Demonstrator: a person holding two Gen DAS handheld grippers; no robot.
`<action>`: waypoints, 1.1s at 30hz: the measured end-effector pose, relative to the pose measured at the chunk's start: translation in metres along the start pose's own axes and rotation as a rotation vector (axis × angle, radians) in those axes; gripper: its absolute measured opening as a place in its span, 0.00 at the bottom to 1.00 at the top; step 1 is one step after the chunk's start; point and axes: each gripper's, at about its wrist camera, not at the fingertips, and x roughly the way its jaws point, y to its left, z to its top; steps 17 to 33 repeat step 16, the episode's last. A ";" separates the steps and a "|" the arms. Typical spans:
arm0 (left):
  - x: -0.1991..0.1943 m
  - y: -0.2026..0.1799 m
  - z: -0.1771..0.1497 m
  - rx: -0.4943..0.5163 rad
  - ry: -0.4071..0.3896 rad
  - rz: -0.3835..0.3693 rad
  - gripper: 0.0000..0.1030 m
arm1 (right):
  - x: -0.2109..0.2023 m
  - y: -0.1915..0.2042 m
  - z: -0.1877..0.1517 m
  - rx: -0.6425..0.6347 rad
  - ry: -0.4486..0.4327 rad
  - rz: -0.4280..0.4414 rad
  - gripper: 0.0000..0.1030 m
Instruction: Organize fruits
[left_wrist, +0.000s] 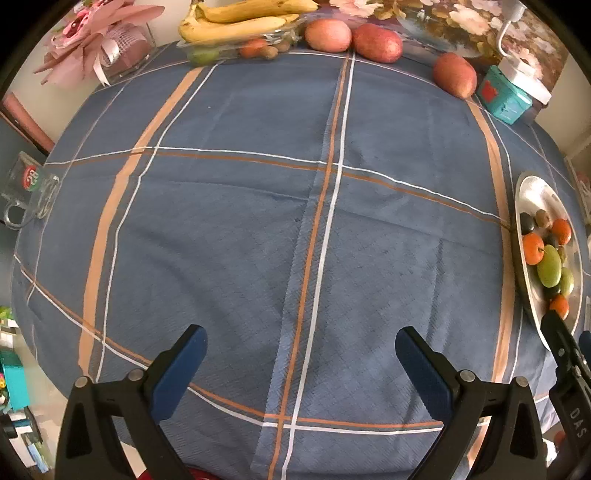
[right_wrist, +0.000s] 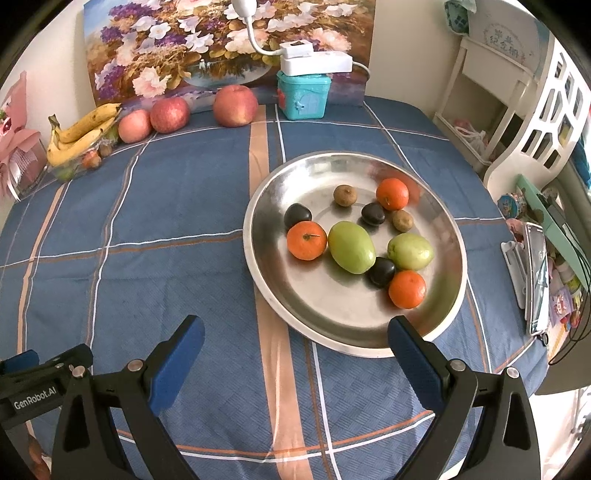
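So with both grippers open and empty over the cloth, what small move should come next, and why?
Probably ease the right gripper forward over the metal plate toward the nearest orange fruit. The plate lies right ahead of it with mixed small fruits, and that one sits closest to the near rim, apart from the rim itself.

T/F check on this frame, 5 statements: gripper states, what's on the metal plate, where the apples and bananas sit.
1. Both the left gripper and the right gripper are open and empty. True.
2. The metal plate holds three oranges. True.
3. The bananas lie on the metal plate. False: they rest on a clear tray at the far left.
4. Three apples sit on the tablecloth near the painting. True.
5. The plate holds one green fruit. False: two.
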 end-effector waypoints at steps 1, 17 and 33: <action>0.000 0.001 0.000 -0.003 0.000 0.000 1.00 | 0.000 0.000 0.000 0.002 0.001 0.000 0.96; -0.004 0.002 0.001 -0.006 -0.022 0.013 1.00 | 0.001 -0.007 0.001 0.039 0.012 0.003 0.96; -0.004 0.002 0.001 -0.006 -0.022 0.013 1.00 | 0.001 -0.007 0.001 0.039 0.012 0.003 0.96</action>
